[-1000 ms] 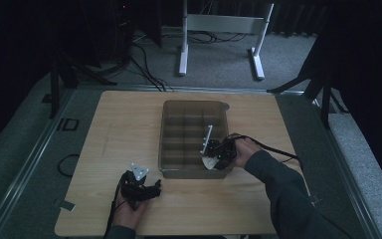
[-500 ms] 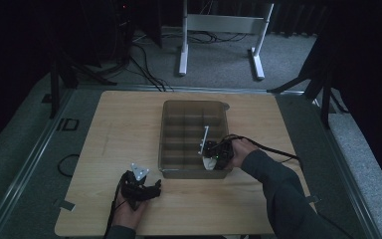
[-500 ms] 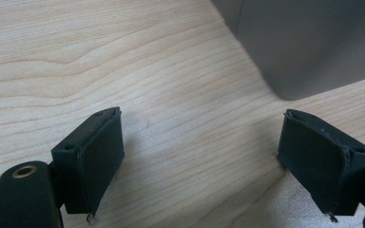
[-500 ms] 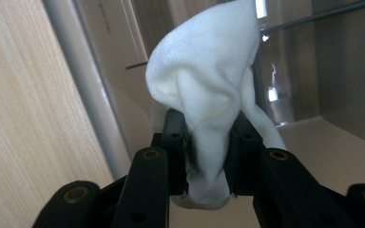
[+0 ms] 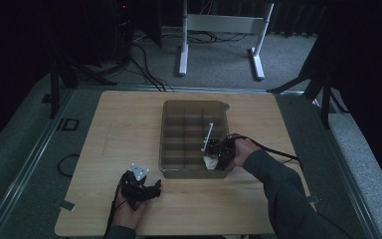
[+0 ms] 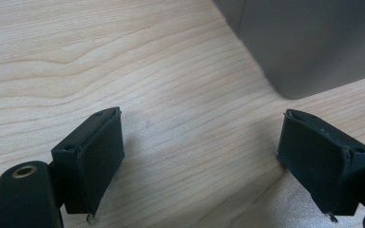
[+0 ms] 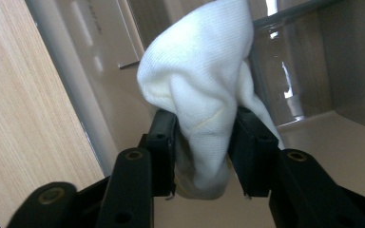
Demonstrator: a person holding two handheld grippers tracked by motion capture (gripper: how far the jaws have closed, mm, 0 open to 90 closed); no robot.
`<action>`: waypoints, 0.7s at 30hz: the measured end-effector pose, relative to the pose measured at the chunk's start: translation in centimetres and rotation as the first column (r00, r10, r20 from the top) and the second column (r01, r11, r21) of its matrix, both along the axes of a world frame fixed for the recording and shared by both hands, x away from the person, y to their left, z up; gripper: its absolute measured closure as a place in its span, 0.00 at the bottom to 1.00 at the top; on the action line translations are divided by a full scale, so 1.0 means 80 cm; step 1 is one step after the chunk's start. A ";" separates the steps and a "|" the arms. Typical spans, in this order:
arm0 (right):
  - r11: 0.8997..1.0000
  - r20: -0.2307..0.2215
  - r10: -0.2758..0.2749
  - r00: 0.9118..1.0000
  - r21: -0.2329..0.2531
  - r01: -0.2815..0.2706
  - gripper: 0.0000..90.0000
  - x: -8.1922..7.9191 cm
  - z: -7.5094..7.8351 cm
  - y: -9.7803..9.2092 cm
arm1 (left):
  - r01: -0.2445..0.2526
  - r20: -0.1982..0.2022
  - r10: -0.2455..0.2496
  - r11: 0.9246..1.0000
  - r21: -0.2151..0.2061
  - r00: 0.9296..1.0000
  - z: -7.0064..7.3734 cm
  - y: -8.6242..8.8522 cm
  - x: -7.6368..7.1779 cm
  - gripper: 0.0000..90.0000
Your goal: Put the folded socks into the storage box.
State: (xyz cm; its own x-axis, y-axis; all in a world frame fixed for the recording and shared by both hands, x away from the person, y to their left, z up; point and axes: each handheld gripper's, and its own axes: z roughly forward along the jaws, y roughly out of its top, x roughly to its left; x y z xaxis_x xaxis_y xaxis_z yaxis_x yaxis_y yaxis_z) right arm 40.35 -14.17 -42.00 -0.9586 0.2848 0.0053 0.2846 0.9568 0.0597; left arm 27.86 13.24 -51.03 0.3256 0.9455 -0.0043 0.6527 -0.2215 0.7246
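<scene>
Jaws of the right gripper [image 7: 203, 142] are pinched onto a bunched white cloth [image 7: 204, 90], which bulges up past their tips and hangs a little below them, inside the near right corner compartment of the grey divided bin [image 5: 171, 127]. Jaws of the left gripper [image 6: 202, 161] are spread wide with nothing between them but bare table [image 6: 123, 61], their tips low over the wood, and the bin's rounded corner [image 6: 304, 42] lies ahead and to the right of them, not touching.
</scene>
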 end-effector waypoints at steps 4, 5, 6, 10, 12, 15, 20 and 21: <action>1.000 -0.004 -0.014 1.000 0.016 0.014 0.64 0.002 0.006 -0.003 | 0.000 0.000 0.000 1.000 0.000 1.000 0.000 0.000 0.000 0.17; 1.000 -0.005 -0.017 1.000 0.018 0.017 0.63 0.003 0.008 -0.004 | 0.000 0.000 0.000 1.000 0.000 1.000 0.000 0.000 0.000 0.17; 1.000 -0.005 -0.022 1.000 0.021 0.022 0.62 0.003 0.010 -0.005 | 0.000 0.000 0.000 1.000 0.000 1.000 0.000 0.000 0.000 0.17; 0.999 0.002 -0.031 1.000 0.036 0.031 0.56 0.005 0.017 -0.009 | 0.000 0.000 0.000 1.000 0.000 1.000 0.000 0.000 0.000 0.17; 0.999 0.007 -0.033 0.999 0.040 0.033 0.53 0.005 0.021 -0.012 | 0.000 0.000 0.000 1.000 0.000 1.000 0.000 0.000 0.000 0.17; 0.999 0.008 -0.030 1.000 0.041 0.029 0.50 0.004 0.027 -0.014 | 0.000 0.000 0.000 1.000 0.000 1.000 0.000 0.000 0.000 0.17; 0.998 0.018 -0.020 1.000 0.060 0.019 0.47 0.002 0.036 -0.018 | 0.000 0.000 0.000 1.000 0.000 1.000 0.000 0.000 0.000 0.17; 0.998 0.019 -0.018 1.000 0.063 0.017 0.47 0.001 0.039 -0.018 | 0.000 0.000 0.000 1.000 0.000 1.000 0.000 0.000 0.000 0.17</action>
